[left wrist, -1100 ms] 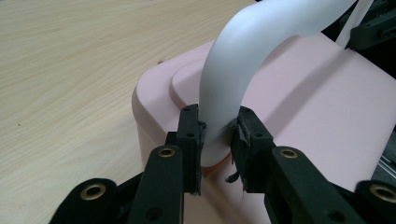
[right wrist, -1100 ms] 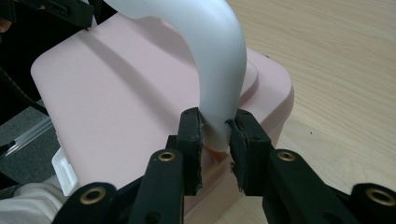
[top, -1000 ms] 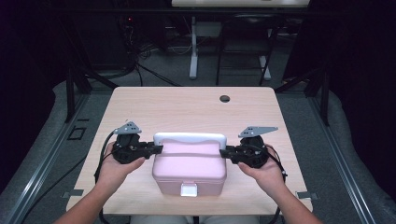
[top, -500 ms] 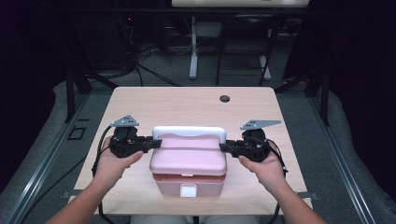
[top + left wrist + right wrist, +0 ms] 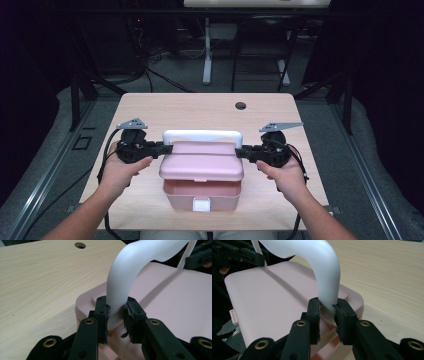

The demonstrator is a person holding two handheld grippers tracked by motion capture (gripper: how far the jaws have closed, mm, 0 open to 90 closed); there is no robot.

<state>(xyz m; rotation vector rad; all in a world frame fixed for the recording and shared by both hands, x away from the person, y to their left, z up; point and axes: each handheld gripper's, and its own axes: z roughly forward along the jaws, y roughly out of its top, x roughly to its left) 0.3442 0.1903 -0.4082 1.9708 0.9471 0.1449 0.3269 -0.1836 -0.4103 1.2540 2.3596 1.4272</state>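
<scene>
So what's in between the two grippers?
In the high view, the pink box lid and its white handle span the gap. The left gripper and right gripper each clamp one end of that handle.

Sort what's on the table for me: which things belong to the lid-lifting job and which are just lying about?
In the job:
- pink box, front open
- pink lid, raised
- white handle, pinched at each end
- left gripper, on the handle's one end
- right gripper, on its other end

Lying about:
- nothing loose; the wooden table has just a round hole
</scene>
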